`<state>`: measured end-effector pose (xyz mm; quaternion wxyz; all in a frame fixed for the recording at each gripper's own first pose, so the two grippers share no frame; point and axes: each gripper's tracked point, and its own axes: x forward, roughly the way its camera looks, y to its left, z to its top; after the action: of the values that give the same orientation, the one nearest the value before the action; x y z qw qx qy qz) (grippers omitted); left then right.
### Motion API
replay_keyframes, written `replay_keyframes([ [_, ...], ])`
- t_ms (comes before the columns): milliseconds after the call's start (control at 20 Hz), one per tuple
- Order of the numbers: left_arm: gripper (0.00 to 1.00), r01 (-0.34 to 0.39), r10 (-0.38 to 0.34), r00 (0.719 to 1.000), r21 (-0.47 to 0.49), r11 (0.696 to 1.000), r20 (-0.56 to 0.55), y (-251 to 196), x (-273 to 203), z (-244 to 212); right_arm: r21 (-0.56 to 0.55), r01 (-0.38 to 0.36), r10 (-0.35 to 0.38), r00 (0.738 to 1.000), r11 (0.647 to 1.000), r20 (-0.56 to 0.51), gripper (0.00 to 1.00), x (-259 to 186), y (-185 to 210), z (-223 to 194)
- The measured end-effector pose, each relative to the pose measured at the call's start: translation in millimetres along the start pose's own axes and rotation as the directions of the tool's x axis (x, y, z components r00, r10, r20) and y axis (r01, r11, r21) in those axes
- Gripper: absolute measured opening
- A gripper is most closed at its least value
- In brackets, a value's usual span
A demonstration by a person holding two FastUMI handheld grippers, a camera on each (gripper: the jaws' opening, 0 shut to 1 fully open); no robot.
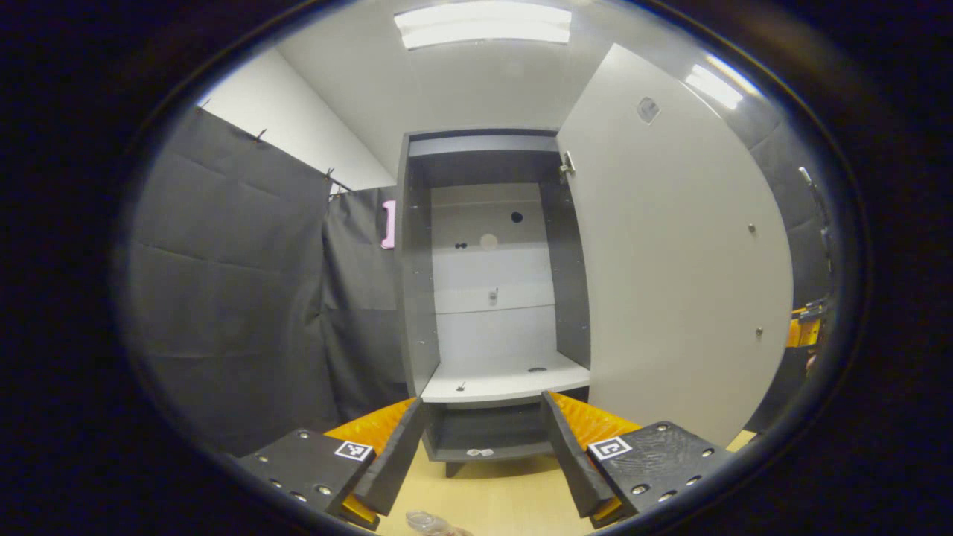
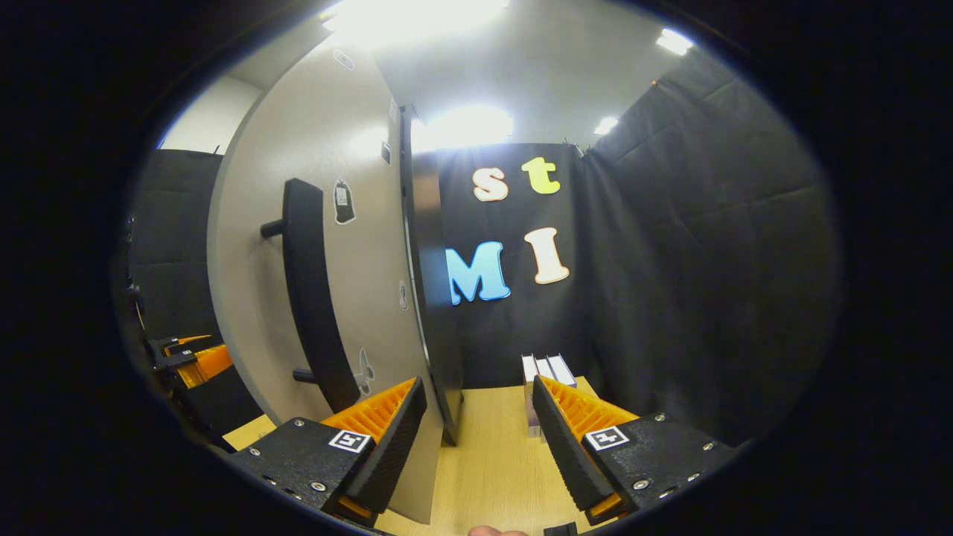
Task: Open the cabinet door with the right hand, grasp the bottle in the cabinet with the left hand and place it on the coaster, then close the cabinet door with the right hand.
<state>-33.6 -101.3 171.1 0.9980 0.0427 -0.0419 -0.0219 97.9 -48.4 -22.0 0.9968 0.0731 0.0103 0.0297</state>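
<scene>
Since the cabinet [image 1: 491, 298] shelves ahead of the left gripper [image 1: 484, 461] are bare, the bottle [image 1: 435, 523], glimpsed just beneath its parted fingers, seems delivered. The right gripper [image 2: 476, 447], fingers apart and empty, sits beside the door [image 2: 357, 246] edge, ready to close it.

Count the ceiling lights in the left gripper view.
2: a wide ceiling light above the cabinet, and a smaller light beyond the open cabinet door, which may hide others.
</scene>
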Motion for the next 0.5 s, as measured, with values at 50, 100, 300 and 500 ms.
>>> replay_keyframes([
  [50,0.93,0.015,-0.015,1.000,0.007,1.000,0.003,-3.4,3.7,0.0,-0.010,-0.004,0.004,1.000,1.000,0.008,0.89,0.0,3.6,3.1],
  [100,0.93,0.020,-0.020,1.000,0.016,1.000,-0.001,-4.8,6.8,0.1,-0.026,0.004,-0.004,1.000,1.000,0.015,0.89,-0.9,5.3,6.5],
  [300,0.94,0.064,-0.063,0.998,0.011,0.998,-0.009,-10.3,16.4,-0.2,-0.087,0.045,-0.041,0.998,0.995,0.044,0.87,-3.9,8.5,15.8],
  [500,0.93,0.063,-0.062,0.998,0.051,0.997,-0.026,1.9,26.5,-2.4,-0.122,0.059,-0.054,0.998,0.991,0.043,0.88,-6.4,21.1,16.1],
])
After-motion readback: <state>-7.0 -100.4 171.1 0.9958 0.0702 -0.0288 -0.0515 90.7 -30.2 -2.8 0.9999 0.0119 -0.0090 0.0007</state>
